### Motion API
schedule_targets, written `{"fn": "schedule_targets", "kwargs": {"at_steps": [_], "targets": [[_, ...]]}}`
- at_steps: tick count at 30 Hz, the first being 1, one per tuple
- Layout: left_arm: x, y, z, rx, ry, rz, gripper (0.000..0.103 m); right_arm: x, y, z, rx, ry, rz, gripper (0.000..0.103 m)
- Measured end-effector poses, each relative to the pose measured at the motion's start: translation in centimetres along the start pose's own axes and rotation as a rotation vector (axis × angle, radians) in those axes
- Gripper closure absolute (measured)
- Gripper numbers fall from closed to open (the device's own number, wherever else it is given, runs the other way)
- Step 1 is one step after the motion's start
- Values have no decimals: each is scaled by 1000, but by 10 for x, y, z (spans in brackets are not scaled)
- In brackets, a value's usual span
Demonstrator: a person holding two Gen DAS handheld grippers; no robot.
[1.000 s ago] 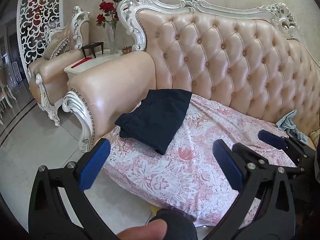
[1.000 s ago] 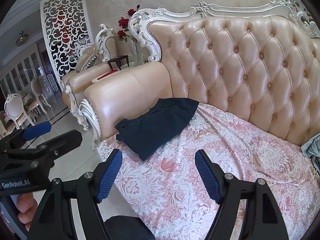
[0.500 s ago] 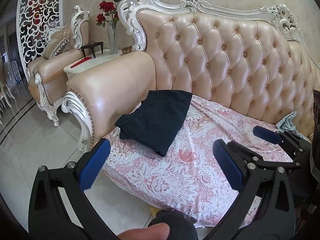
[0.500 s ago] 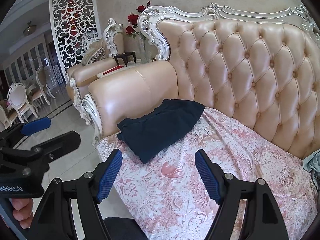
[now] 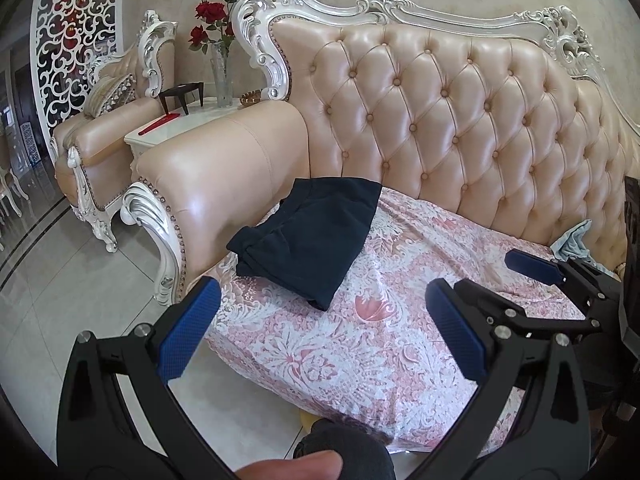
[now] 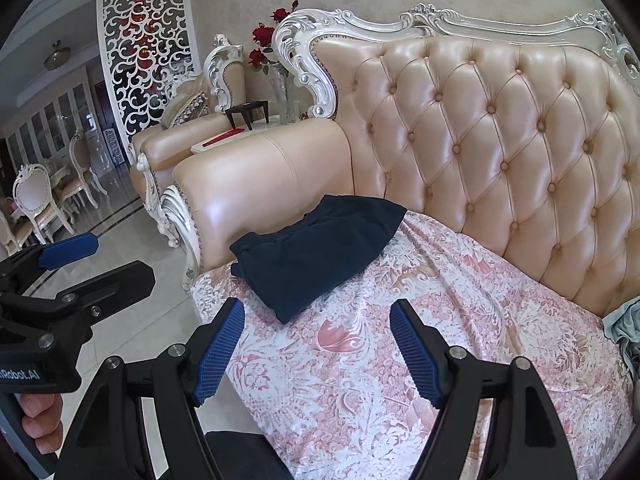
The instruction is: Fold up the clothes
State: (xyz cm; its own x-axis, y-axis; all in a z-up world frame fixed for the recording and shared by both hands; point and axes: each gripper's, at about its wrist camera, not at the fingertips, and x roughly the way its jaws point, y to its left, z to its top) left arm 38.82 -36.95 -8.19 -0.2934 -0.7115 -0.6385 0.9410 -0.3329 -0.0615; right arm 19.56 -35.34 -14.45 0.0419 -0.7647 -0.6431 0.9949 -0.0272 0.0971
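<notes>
A folded dark navy garment [image 5: 316, 236] [image 6: 316, 252] lies on the pink floral cover [image 5: 380, 332] [image 6: 400, 360] of the sofa seat, against the left armrest. My left gripper [image 5: 320, 320] hangs open above the seat's front edge, short of the garment, with nothing between its blue pads. My right gripper [image 6: 318, 344] is also open and empty, just in front of the garment's near corner. A crumpled light blue garment [image 5: 574, 240] [image 6: 628, 324] sits at the seat's far right end, partly hidden.
The tufted beige sofa back [image 5: 460, 120] and armrest [image 5: 224, 176] wall in the seat. A side table [image 5: 168, 128] with a vase of red roses [image 5: 218, 36] and an armchair [image 5: 108, 120] stand to the left. Tiled floor [image 5: 52, 280] lies below.
The right wrist view has shifted slightly, so the sofa sits lower and further right in it. The left gripper and the dark garment have stayed put.
</notes>
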Motion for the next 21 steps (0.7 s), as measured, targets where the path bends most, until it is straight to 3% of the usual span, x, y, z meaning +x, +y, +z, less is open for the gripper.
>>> {"fn": "schedule_targets", "kwargs": {"at_steps": [21], "targets": [[0,-1,-2,-1,-11,6,1,3,3,-2,-10,14,3,27]]}}
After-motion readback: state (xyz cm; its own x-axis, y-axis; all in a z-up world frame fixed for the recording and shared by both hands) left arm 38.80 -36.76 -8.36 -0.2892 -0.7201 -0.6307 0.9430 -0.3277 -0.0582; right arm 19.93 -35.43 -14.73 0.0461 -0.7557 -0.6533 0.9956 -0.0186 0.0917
